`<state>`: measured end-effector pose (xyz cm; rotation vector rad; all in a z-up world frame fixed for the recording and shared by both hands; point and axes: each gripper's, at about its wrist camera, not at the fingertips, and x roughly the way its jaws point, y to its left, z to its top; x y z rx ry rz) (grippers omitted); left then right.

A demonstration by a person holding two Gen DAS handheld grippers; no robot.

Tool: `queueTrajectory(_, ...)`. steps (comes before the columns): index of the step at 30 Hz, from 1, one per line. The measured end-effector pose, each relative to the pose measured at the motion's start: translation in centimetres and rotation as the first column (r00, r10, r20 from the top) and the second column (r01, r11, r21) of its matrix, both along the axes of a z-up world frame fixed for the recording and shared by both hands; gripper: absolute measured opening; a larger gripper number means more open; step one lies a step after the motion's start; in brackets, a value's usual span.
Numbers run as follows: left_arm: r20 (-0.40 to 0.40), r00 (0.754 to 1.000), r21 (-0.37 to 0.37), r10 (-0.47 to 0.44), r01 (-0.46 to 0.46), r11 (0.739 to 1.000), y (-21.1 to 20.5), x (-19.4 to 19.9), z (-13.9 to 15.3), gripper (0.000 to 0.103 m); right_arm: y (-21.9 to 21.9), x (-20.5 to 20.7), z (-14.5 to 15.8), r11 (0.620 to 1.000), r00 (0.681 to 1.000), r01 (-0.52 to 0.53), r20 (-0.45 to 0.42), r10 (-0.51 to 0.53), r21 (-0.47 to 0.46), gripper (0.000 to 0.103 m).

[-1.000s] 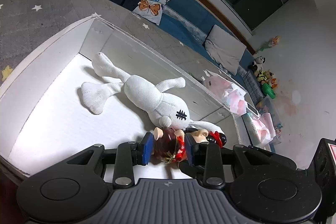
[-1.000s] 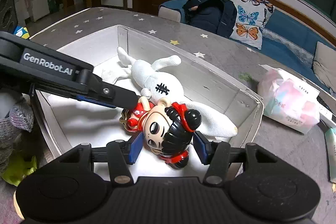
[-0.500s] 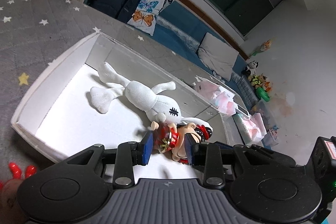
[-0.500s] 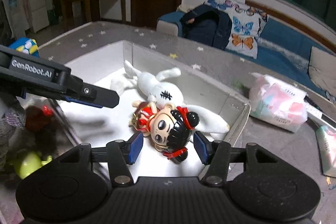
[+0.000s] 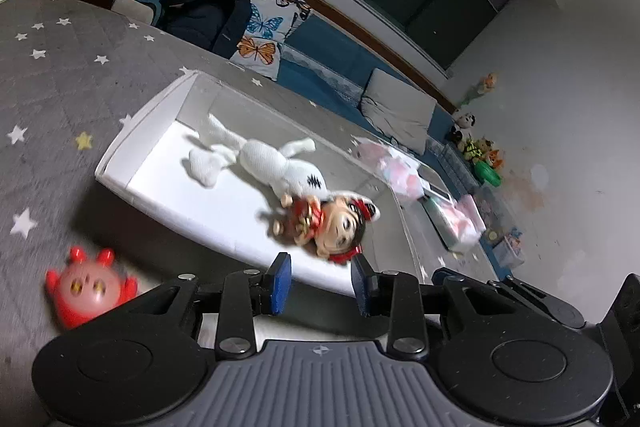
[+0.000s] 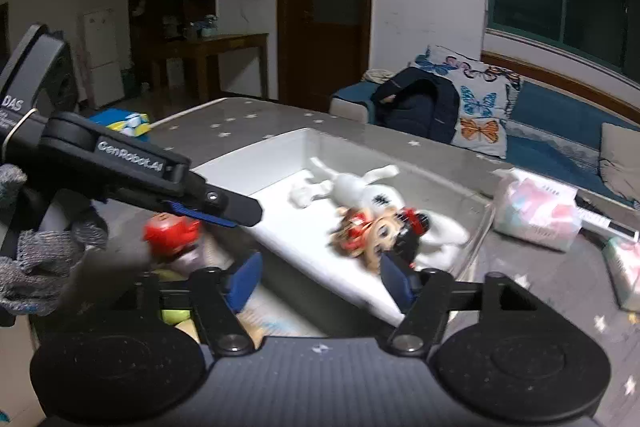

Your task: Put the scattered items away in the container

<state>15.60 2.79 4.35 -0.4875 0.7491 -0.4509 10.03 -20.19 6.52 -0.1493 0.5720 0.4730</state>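
To the left of the left hand-held gripper (image 5: 318, 283), which is hanging open and empty, a red toy (image 5: 86, 293) is lying nearer it than the open right hand-held gripper (image 6: 320, 281).

Beyond the open jaws, a dark backpack (image 6: 420, 107) leans on a butterfly-print pillow (image 6: 480, 107) on the blue sofa (image 6: 560, 131); right of the jaws lies a pink tissue pack (image 6: 536, 211); far left stands a wooden table (image 6: 212, 47)
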Motion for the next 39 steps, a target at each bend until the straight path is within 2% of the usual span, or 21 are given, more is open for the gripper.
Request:
queueTrajectory(6, -0.028, 0.999, 0.007, -0.045, 0.045, 0.999, -0.3, -2.4, -1.2, 0.035, 1.1, -2.5, -2.5, 0.999, 0.998, -0.039, -0.053, 0.041, 0.029, 0.072)
queueTrajectory(14, -0.067, 0.994, 0.039, -0.082, 0.085, 0.996, -0.8, -3.6, -2.5, 0.035, 2.6, -3.5, -5.2, 0.997, 0.991, -0.057, -0.118, 0.063, 0.052, 0.072)
queueTrajectory(27, -0.092, 0.990, 0.094, -0.109, 0.118, 0.989, -1.4, -3.5, -3.2, 0.035, 4.5, -2.7, -7.3, 0.996, 0.985, -0.083, -0.151, 0.089, 0.046, 0.073)
queueTrajectory(33, -0.091, 0.989, 0.119, -0.119, 0.129, 0.984, -1.7, -3.5, -3.1, 0.035, 4.6, -2.6, -7.7, 0.996, 0.986, -0.079, -0.146, 0.085, 0.040, 0.068)
queueTrajectory(39, -0.104, 0.986, 0.112, -0.132, 0.144, 0.983, -1.9, -3.3, -3.1, 0.035, 4.2, -2.9, -7.6, 0.996, 0.987, -0.075, -0.142, 0.081, 0.045, 0.068)
